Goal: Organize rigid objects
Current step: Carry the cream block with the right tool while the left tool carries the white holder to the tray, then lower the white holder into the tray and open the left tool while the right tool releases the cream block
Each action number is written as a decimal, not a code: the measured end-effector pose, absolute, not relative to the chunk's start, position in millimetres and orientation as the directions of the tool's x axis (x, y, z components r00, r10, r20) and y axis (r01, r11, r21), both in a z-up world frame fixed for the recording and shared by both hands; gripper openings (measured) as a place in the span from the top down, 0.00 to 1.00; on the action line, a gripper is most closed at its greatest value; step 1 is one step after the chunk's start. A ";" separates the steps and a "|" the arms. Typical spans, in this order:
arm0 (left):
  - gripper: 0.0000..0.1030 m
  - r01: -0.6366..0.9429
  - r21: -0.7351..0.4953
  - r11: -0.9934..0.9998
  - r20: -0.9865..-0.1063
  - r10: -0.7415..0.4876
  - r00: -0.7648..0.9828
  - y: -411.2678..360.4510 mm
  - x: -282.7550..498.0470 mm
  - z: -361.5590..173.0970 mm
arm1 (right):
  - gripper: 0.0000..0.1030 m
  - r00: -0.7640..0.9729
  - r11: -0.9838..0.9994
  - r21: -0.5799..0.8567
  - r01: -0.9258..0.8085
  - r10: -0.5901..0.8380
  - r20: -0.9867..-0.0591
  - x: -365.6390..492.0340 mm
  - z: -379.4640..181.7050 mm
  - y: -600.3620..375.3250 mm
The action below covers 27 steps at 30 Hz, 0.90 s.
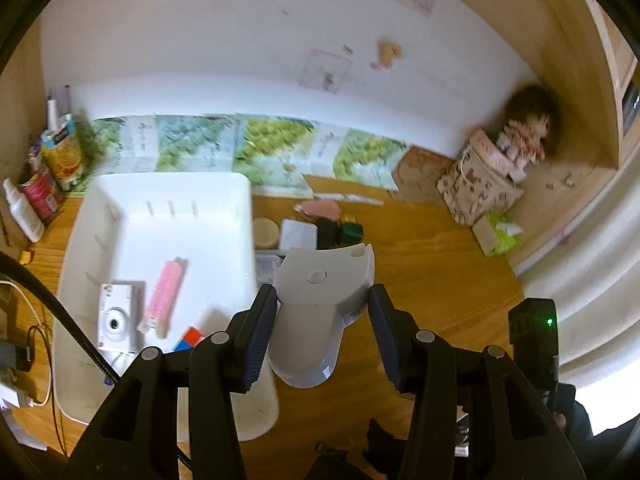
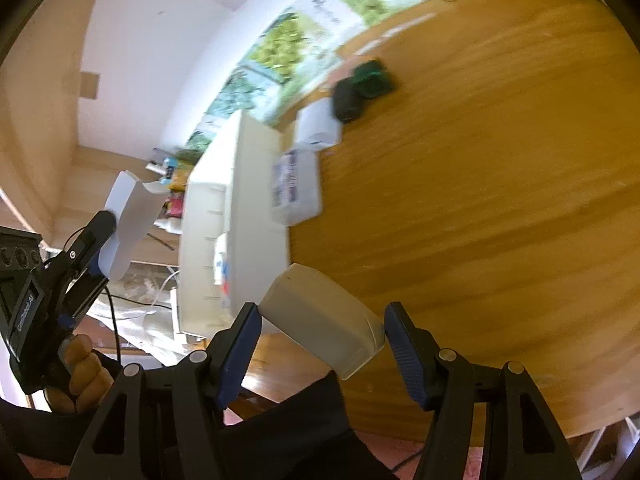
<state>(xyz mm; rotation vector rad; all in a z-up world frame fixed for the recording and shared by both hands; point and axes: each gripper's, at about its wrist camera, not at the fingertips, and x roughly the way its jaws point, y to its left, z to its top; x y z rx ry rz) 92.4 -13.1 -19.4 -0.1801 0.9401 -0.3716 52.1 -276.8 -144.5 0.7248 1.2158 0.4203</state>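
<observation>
Step in hand, as judged: transfer of loose rigid items from the wooden table (image 2: 500, 168) into the white bin (image 1: 168, 216). Both grippers are loaded and off the surface.

Left gripper (image 1: 322, 316): jaws about half open, pads bearing on both flanks of a grey plastic stand (image 1: 320, 304), flared end forward. It hangs just beside the bin's right wall, above the table edge of it. The right wrist view confirms the stand is clamped and raised.

Right gripper (image 2: 322, 334): jaws wide, closed on a cream rectangular block (image 2: 324, 320) lying skewed across them. The right pad meets its corner; contact on the left pad is probably there, but blur leaves it unclear. The block sits near the bin's near corner.

Bin contents: white camera (image 1: 116, 316), pink roller (image 1: 165, 294), red-and-blue cube (image 1: 188, 338).

Still on the table: white box (image 2: 318, 128), black and green items (image 2: 364, 84), clear labelled case (image 2: 296, 188).

Next move calls for carrying each load over the rim before release, clear of the camera. The skewed block may pivot on release.
</observation>
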 end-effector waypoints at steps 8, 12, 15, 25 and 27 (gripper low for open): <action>0.51 0.192 -0.330 0.924 -0.714 -0.377 0.589 45.7 87.5 -10.2 | 0.37 0.319 0.697 0.717 -0.009 0.682 -0.658 65.9 -128.4 -218.1; 0.51 0.169 -0.328 0.929 -0.704 -0.360 0.613 71.9 87.7 -11.1 | 0.37 0.325 0.686 0.726 -0.044 0.697 -0.639 69.8 -121.9 -190.2; 0.51 0.154 -0.318 0.935 -0.710 -0.343 0.614 88.3 88.3 -14.7 | 0.37 0.326 0.677 0.732 -0.072 0.710 -0.624 72.4 -119.6 -171.0; 0.50 0.122 -0.231 0.965 -0.755 -0.257 0.604 125.8 89.1 -38.7 | 0.37 0.326 0.676 0.728 -0.116 0.718 -0.615 75.8 -127.7 -120.7; 0.50 0.116 -0.203 0.972 -0.766 -0.231 0.599 130.7 88.2 -43.5 | 0.37 0.331 0.674 0.728 -0.125 0.720 -0.610 77.8 -129.4 -113.1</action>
